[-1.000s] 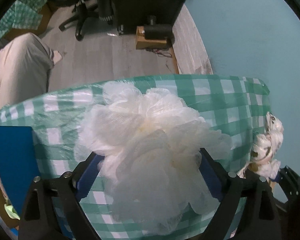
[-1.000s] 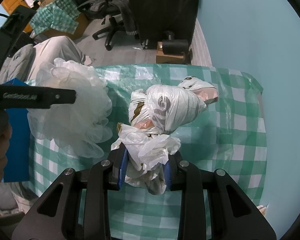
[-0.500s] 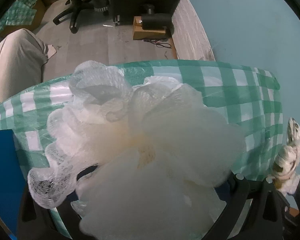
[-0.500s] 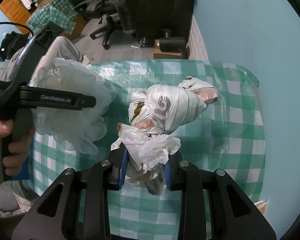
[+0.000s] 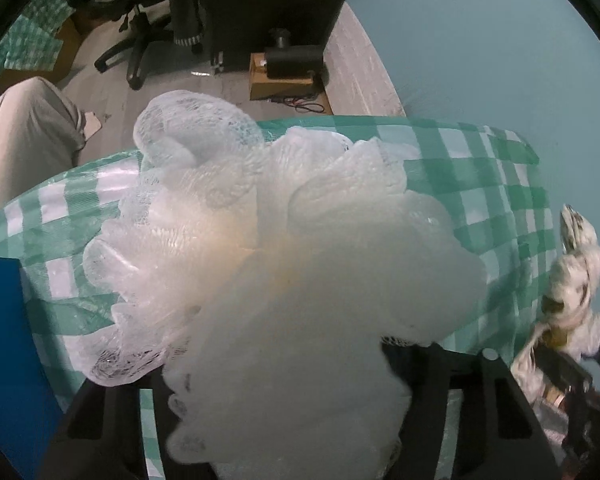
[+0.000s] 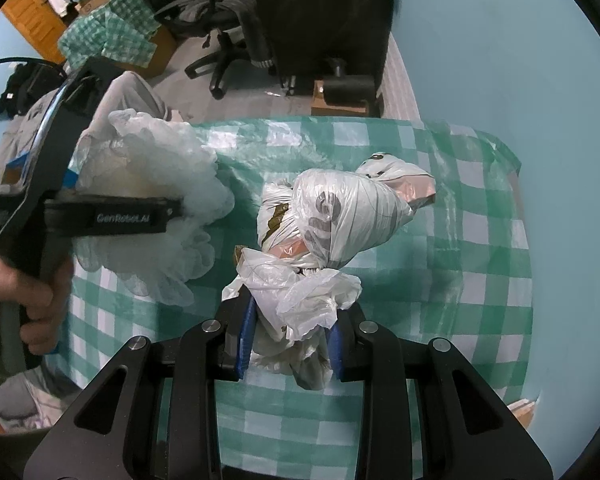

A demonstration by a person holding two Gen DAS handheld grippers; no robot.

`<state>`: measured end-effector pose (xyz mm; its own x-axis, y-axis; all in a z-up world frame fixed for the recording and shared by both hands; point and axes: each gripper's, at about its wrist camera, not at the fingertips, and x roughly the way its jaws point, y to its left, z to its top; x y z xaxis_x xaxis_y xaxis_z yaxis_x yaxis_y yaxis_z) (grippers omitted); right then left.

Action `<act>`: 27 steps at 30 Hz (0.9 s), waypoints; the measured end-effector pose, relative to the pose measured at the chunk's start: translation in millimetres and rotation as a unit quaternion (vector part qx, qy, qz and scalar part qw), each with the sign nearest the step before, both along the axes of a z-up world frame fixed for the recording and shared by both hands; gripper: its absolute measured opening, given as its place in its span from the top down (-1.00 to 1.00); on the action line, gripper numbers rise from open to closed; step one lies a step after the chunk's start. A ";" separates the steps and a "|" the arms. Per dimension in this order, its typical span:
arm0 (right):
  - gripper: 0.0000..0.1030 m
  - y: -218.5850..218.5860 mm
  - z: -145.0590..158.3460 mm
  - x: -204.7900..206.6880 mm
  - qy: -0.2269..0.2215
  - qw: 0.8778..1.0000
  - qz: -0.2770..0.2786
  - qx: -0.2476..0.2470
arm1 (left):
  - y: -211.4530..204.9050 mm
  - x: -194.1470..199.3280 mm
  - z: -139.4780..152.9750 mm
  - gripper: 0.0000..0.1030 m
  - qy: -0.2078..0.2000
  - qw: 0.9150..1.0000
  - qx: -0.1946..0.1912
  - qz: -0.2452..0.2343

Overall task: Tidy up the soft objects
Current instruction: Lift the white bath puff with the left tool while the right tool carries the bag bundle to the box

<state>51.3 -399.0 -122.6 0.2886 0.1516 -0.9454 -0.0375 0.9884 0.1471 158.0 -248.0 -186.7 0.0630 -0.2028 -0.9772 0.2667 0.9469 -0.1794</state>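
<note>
Left gripper (image 6: 172, 216) fingers closing, white mesh pouf (image 5: 284, 264) between them. Right gripper (image 6: 290, 338) clamped fully on knotted plastic bag bundle (image 6: 340, 216) over the checked counter (image 6: 480, 280).

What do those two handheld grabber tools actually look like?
Both are black plastic frames with cut-out slots and silver bolts. The right gripper has blue pads on its fingers. The left gripper has a pistol-style handle, white lettering along one finger and a thin black cable arcing behind it. No sleeve is visible.
</note>
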 end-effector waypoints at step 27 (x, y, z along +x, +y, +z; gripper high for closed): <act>0.45 53.0 41.7 -13.4 -0.044 0.995 0.086 -0.021 | 65.8 -73.7 88.0 -0.17 -0.097 0.995 0.002 -0.014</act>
